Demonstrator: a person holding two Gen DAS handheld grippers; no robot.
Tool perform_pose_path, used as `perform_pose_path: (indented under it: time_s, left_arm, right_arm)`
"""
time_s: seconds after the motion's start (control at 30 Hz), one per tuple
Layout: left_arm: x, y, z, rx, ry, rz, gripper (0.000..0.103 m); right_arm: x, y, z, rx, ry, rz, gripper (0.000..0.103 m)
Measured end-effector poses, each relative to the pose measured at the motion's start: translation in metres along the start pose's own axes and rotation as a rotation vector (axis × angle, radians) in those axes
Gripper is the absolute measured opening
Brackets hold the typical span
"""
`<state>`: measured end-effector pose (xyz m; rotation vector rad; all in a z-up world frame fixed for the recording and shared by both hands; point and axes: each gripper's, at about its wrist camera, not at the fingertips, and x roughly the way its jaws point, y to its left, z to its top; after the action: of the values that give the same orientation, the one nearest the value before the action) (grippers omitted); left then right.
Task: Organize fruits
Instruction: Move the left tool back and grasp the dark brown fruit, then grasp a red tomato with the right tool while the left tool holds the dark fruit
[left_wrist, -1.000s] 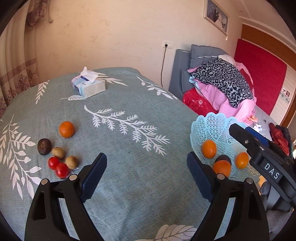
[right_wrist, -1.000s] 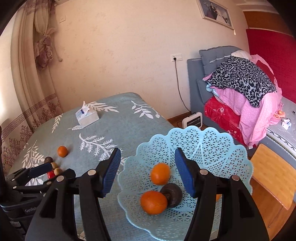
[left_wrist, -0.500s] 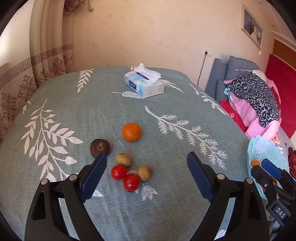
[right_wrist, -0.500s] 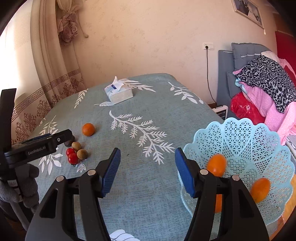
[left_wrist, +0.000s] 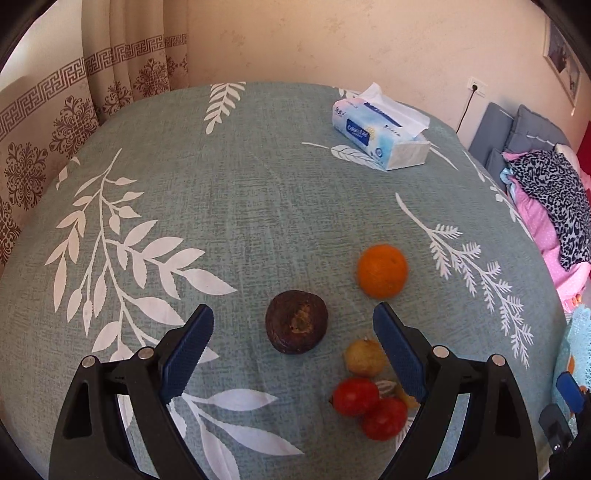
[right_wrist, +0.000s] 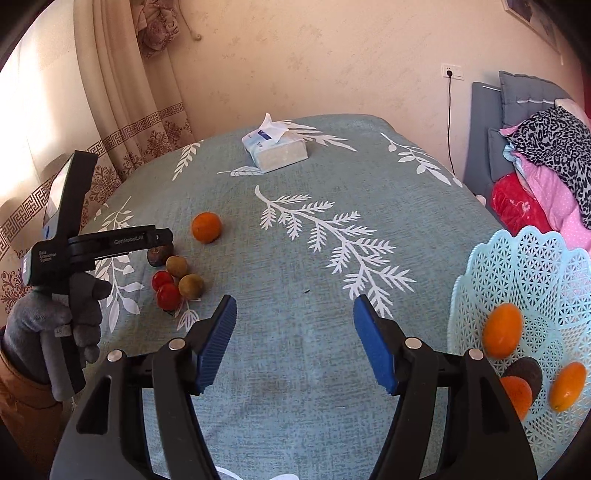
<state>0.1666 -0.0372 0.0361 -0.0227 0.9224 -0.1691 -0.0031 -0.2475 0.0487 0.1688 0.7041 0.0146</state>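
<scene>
In the left wrist view my left gripper (left_wrist: 293, 345) is open and empty, its jaws on either side of a dark brown fruit (left_wrist: 296, 321) on the green cloth. An orange (left_wrist: 382, 270) lies beyond to the right. A tan fruit (left_wrist: 364, 357) and two red tomatoes (left_wrist: 369, 406) lie by the right finger. In the right wrist view my right gripper (right_wrist: 295, 341) is open and empty over bare cloth. The light blue basket (right_wrist: 535, 266) at the right holds oranges (right_wrist: 503, 330) and a dark fruit (right_wrist: 524, 373). The left gripper (right_wrist: 162, 240) hovers over the fruit cluster (right_wrist: 177, 280).
A tissue box (left_wrist: 380, 134) sits at the far side of the table (right_wrist: 295, 236). Curtains (left_wrist: 48, 122) hang to the left. A bed with piled clothes (right_wrist: 546, 166) stands to the right of the table edge.
My left gripper swung left and came down close to the fruit cluster, now straddling the dark fruit. My right gripper moved left off the basket, which now sits at its right.
</scene>
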Motion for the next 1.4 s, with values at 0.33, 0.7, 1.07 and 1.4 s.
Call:
perform_pose_path:
  time_s: [0.33, 0.7, 1.07, 1.4]
  left_arm:
    - [0.029, 0.013, 0.009, -0.037, 0.049, -0.023, 0.084]
    - [0.024, 0.007, 0.002, 0.025, 0.001, -0.049, 0.048]
    - [0.002, 0.016, 0.006, 0.008, -0.053, -0.105, 0.037]
    - [-0.005, 0.029, 0.009, -0.037, -0.066, -0.134, 0.037]
  right_arm:
    - [0.026, 0.012, 0.003, -0.006, 0.088, 0.05, 0.067]
    - [0.058, 0.04, 0.012, -0.057, 0.141, 0.111, 0.067]
    - [0.07, 0.083, 0.002, -0.142, 0.203, 0.238, 0.054]
    - [0.102, 0.112, 0.002, -0.193, 0.241, 0.229, 0.039]
